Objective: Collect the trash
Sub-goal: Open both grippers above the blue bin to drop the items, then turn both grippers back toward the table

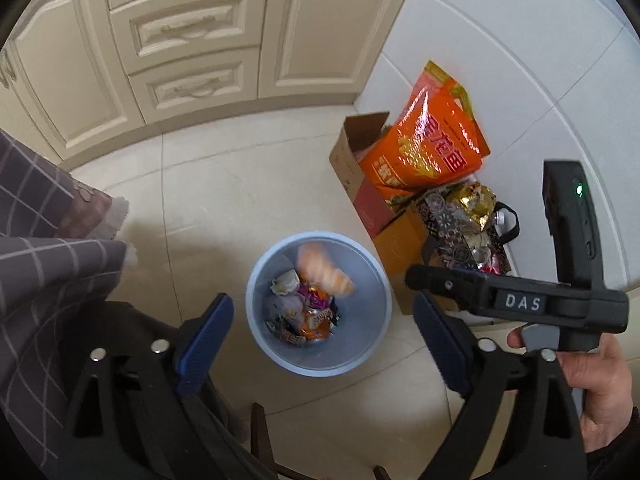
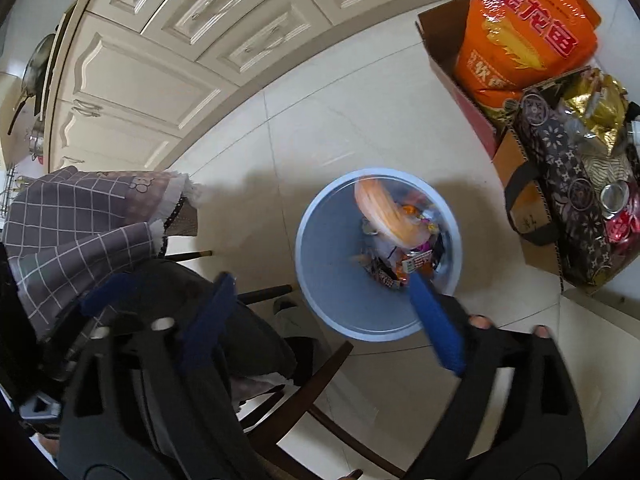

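A light blue trash bin (image 1: 260,300) stands on the tile floor, holding several crumpled wrappers (image 1: 308,316). A blurred orange piece of trash (image 1: 325,270) is in the air over its opening; it also shows in the right wrist view (image 2: 386,214) above the bin (image 2: 332,264). My left gripper (image 1: 324,332) is open and empty above the bin. My right gripper (image 2: 324,316) is open and empty, also above the bin; its body (image 1: 516,300) shows in the left wrist view at right, held by a hand.
Cardboard boxes (image 1: 352,160) with an orange bag (image 1: 428,144) and a patterned tote (image 1: 460,236) stand right of the bin. Cream cabinets (image 1: 192,48) line the back. A checked cloth (image 1: 48,248) and dark wooden chair (image 2: 312,384) are at left and below.
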### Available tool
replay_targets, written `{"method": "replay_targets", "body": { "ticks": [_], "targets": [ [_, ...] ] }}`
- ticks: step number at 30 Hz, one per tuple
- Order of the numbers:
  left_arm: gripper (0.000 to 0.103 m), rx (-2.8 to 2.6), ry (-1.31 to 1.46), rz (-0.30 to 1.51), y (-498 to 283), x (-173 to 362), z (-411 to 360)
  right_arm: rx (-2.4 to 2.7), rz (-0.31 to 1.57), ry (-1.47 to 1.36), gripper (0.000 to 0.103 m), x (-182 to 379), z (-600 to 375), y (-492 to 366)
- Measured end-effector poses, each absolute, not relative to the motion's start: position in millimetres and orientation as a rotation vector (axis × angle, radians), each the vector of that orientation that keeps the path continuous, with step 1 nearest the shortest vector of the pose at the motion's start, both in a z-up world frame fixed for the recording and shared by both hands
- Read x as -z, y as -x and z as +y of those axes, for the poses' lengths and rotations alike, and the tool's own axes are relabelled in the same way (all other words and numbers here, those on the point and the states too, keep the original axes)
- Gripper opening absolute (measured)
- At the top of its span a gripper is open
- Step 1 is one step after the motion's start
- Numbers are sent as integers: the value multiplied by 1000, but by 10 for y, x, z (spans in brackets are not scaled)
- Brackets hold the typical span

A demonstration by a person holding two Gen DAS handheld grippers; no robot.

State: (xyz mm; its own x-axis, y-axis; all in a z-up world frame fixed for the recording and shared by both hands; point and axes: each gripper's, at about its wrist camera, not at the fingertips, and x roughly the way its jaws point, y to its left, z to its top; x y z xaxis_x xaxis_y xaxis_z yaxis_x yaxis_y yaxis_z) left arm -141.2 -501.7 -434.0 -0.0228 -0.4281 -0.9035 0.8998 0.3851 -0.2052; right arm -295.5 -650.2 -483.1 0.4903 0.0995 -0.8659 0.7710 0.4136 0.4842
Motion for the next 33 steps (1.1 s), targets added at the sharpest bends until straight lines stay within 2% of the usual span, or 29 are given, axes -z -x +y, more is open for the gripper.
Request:
{"method": "replay_targets", "body": {
  "ticks": [18, 33],
  "targets": [
    [93, 1089, -396, 950, 1281, 3386, -4592, 553, 928, -973, 97, 4230, -6390, 2799],
    [93, 971, -247, 702, 1094, 2296, -3687, 396, 811, -769, 97, 3082, -5800, 2118]
  ]
}}
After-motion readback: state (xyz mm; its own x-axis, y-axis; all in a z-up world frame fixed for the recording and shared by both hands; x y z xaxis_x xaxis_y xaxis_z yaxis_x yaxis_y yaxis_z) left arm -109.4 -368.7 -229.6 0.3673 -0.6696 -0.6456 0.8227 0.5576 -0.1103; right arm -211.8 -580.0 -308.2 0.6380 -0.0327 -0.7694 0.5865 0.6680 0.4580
